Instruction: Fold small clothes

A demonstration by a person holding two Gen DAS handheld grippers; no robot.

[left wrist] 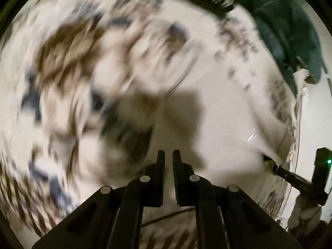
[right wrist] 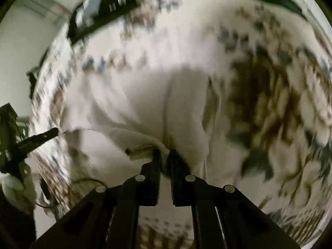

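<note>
A white garment (right wrist: pixel 145 103) lies on a patterned cloth, all blurred by motion. My right gripper (right wrist: pixel 165 155) is shut on a hem of the white garment, which bunches between its fingers. It also shows at the right edge of the left wrist view (left wrist: pixel 269 162), holding a white edge (left wrist: pixel 228 137). My left gripper (left wrist: pixel 168 154) hovers over the cloth with its fingers nearly together and nothing between them. It shows at the left of the right wrist view (right wrist: pixel 56 131), by the garment's corner.
The patterned cloth (left wrist: pixel 68 47) with brown and blue prints covers the surface. A dark green cloth (left wrist: pixel 286 25) lies at the far right. A dark object (right wrist: pixel 108 6) sits at the far edge. A thin cable (left wrist: pixel 166 215) runs under my left gripper.
</note>
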